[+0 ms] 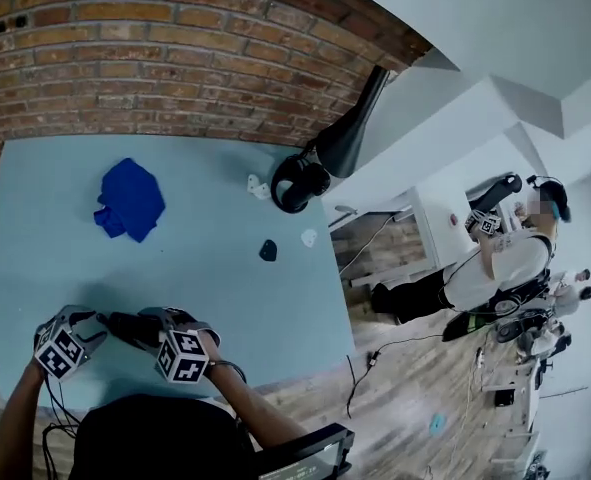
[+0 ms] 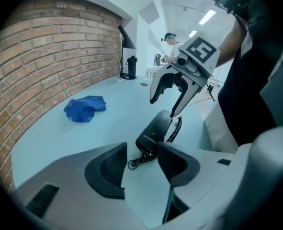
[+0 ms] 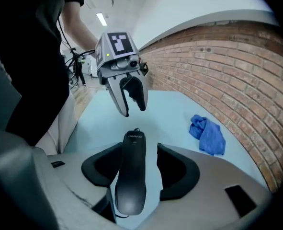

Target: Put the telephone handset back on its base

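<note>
The black telephone handset lies on the light blue table, its coiled cord trailing toward my left gripper. I cannot make out a base apart from it. My right gripper hangs just above the handset, open and not touching it. In the right gripper view the handset shows in the gap between the jaws, with space on both sides. My left gripper faces it from the other end, a little above the table, open with nothing held. In the head view both marker cubes sit at the table's near edge.
A crumpled blue cloth lies mid-table toward the brick wall. Black headphones and a lamp stand at the far right corner, with small white pieces and a small black piece nearby. Another person works at the right.
</note>
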A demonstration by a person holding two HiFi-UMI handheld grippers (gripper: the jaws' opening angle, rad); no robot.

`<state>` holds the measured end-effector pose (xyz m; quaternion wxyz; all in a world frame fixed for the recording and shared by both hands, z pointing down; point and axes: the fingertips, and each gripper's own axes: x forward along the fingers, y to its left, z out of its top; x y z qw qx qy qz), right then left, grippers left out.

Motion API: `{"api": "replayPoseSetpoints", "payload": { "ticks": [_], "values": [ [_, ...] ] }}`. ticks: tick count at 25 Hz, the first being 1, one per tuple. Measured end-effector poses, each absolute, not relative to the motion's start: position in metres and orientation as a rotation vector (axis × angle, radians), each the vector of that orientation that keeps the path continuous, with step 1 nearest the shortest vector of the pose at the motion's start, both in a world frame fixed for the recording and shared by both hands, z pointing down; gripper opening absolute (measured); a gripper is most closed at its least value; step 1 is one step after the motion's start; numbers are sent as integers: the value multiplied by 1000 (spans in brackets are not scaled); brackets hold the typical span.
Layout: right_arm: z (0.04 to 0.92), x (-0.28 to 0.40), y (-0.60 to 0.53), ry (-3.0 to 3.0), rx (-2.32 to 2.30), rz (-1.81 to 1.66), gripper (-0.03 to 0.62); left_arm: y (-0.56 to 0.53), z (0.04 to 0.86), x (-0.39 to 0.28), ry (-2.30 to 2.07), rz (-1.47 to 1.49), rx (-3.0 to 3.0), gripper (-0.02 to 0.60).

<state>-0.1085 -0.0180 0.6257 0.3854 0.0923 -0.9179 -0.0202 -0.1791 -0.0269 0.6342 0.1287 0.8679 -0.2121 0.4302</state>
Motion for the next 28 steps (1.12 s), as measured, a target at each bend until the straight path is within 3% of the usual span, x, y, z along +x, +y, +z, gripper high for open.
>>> {"api": "replayPoseSetpoints", "payload": {
  "ticks": [3,4,5,9,14,28],
  "values": [
    [581,-117,-33,-2451,376,-89,224,-39,596,-175,-777,1115,2642,232],
    [563,-119,-39,-2493,439,-114,158,-44,580,-174,-845,1043,2692,227],
    [545,-120,-45,-2534,503,-135,11,-48,561,-173,-917,952,2744,199],
    [484,-126,-50,-2700,666,-115,8,-57,486,-178,-1166,569,2868,34],
    [458,-129,-41,-2807,823,-18,6,-42,450,-187,-1194,322,2841,31],
    [506,-155,2,-2762,864,181,6,1,507,-226,-1160,373,2686,32]
  ]
}}
